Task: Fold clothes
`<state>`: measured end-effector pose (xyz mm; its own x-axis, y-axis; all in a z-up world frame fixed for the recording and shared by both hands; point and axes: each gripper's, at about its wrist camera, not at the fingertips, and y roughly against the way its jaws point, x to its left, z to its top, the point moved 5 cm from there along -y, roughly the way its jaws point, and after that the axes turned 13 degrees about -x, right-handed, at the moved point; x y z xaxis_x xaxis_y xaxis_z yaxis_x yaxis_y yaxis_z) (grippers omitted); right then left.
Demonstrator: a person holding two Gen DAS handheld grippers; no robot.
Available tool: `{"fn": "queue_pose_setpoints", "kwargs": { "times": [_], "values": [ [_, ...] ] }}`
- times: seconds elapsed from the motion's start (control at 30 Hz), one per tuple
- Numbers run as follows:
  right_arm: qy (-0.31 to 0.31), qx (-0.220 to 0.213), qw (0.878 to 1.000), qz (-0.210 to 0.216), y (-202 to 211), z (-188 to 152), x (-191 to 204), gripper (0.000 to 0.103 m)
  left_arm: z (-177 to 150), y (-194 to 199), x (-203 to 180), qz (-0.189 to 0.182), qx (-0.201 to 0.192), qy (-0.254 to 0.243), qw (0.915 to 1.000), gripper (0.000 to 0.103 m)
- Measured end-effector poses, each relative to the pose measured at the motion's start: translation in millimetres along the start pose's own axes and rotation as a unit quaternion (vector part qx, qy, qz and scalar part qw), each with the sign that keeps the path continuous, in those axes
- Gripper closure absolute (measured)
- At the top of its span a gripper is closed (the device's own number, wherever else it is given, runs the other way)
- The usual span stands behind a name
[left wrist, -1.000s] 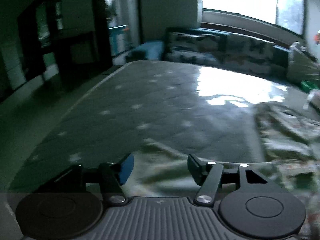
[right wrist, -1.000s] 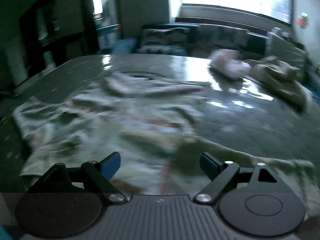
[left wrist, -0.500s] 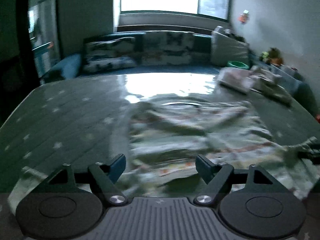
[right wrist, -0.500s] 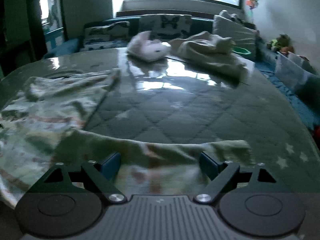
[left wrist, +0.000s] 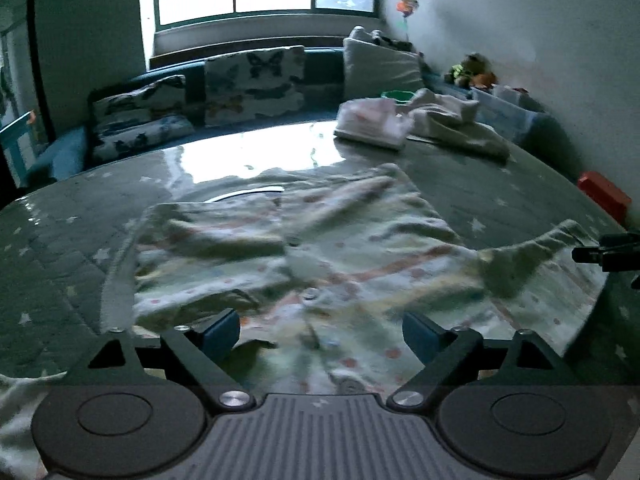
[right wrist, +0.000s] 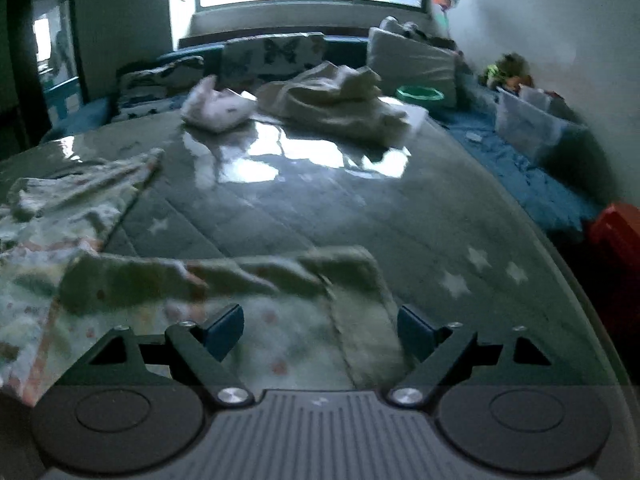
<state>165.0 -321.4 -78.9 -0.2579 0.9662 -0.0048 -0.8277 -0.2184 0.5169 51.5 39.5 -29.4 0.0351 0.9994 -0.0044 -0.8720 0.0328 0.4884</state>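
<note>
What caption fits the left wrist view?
Left gripper, jaws opening, above a rumpled patterned garment spread on the star-print mattress.

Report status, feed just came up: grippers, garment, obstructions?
Left gripper opening, nothing gripped; right gripper closing, pads not yet on cloth. Patterned garment spread flat, rumpled, on the mattress. Other clothes lie clear at the far end.

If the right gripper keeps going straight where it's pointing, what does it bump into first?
Probably the patterned garment lying just ahead of the right gripper; its jaws, closing, hold nothing. Depth is unclear.

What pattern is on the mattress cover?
Dark green quilting with pale stars on the mattress cover, clearest in the right wrist view.
</note>
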Motion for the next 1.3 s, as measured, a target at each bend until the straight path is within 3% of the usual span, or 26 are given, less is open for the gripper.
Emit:
{"fn": "queue_pose_setpoints", "kwargs": {
  "times": [0.2,0.27,0.33,0.47,0.53,0.63,0.83,1.0,1.3],
  "values": [
    [-0.031,0.002,0.999,-0.014,11.1,-12.5,-17.9,0.026,-7.2,-2.7,-15.5,-0.018,0.008,-0.009,0.9998,0.006],
    [-0.037,0.000,0.999,-0.016,13.8,-12.4,-19.9,0.032,-9.7,-3.6,-20.1,-0.022,0.011,-0.012,0.9996,0.006],
    [-0.047,-0.001,0.999,-0.018,15.7,-11.7,-22.4,0.044,-11.9,-4.2,-23.3,-0.025,0.014,-0.014,0.9995,0.006],
    [-0.047,0.004,0.999,-0.025,17.7,-11.3,-25.0,0.053,-15.1,-4.9,-27.0,-0.026,0.017,-0.020,0.9993,0.004],
    [-0.052,0.002,0.998,-0.021,18.1,-10.4,-25.6,0.078,-15.5,-4.7,-28.1,-0.026,0.018,-0.019,0.9993,0.003],
    [-0.066,0.000,0.998,-0.015,19.1,-9.0,-27.4,0.089,-15.5,-3.0,-29.3,-0.028,0.016,-0.020,0.9993,0.003],
    [-0.088,-0.033,0.996,0.010,34.2,9.2,-21.4,0.093,-16.8,-1.4,-25.8,-0.026,0.015,-0.021,0.9993,0.001],
    [-0.081,-0.069,0.992,0.065,55.4,42.8,6.0,0.093,-15.6,4.0,-10.9,-0.016,0.008,-0.005,0.9998,0.000],
    [-0.015,-0.110,0.976,0.186,77.0,101.6,107.7,0.094,-11.8,27.8,44.5,0.032,-0.018,0.040,0.9985,0.000]
  ]
}}
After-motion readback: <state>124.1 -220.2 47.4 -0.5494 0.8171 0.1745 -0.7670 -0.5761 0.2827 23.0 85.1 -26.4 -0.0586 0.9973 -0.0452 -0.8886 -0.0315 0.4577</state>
